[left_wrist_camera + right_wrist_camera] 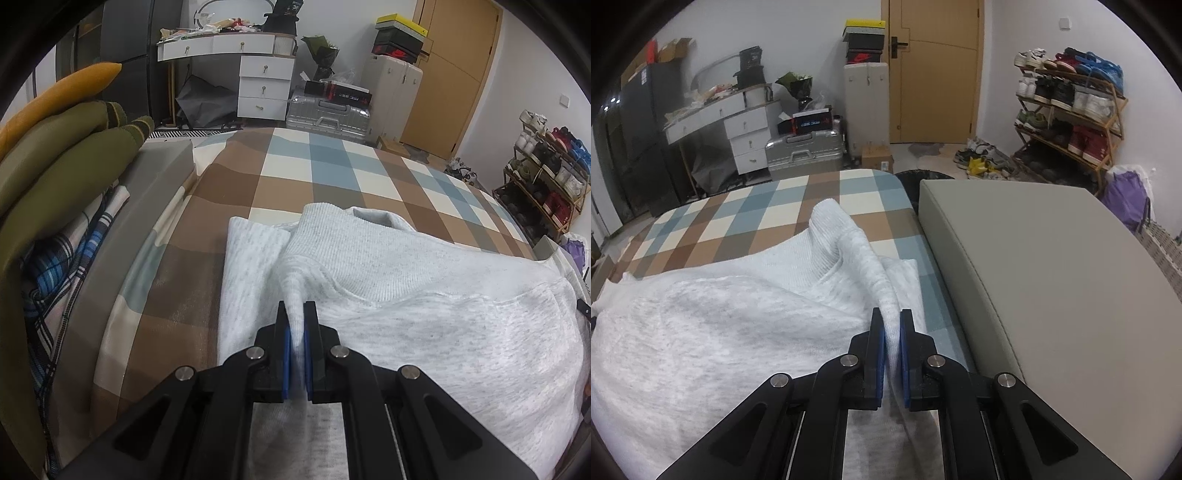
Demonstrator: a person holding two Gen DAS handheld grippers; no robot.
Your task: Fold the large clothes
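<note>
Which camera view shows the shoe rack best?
The right wrist view. There the wooden shoe rack stands whole against the wall, all its shelves visible, with loose shoes on the floor beside it. In the left wrist view the rack sits squeezed at the right edge, smaller and partly cut off.

A lived-in home bedroom: checked bed cover (332, 173) mid-frame, white drawer desk (258, 70) upper left, suitcases (803, 153), loaded shoe rack (1071, 110) upper right.

White walls, wood door (936, 70), white drawer desk (255, 74), shoe rack (1071, 114), suitcases (801, 153).
</note>
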